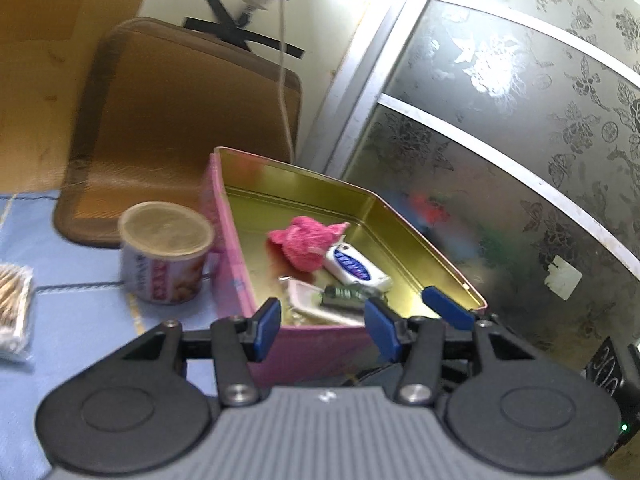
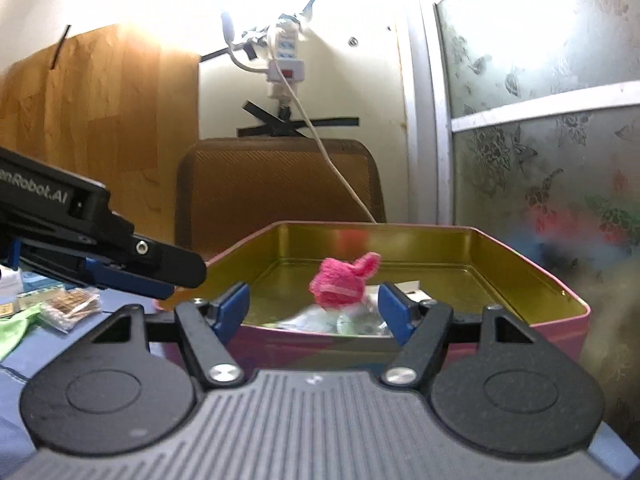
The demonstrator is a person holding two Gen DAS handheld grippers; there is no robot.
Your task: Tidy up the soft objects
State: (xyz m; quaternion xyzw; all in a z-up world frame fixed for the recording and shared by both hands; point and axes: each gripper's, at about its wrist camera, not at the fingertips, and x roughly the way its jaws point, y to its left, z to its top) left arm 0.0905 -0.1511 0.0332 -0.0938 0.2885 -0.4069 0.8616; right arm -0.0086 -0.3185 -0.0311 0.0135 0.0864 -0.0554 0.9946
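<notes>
From the left wrist we see our left gripper (image 1: 326,326) with its blue fingers spread and nothing between them, just short of the pink tin box (image 1: 228,240). The pink knitted toy (image 1: 306,246) lies on the gold floor inside, touching a white packet with a blue label (image 1: 356,270). Only this view shows the snack cup (image 1: 166,258) just beside the box's left wall. From the right wrist, our right gripper (image 2: 314,310) also stands spread and empty, facing the box's near wall; only here does a green cloth (image 2: 18,326) show.
</notes>
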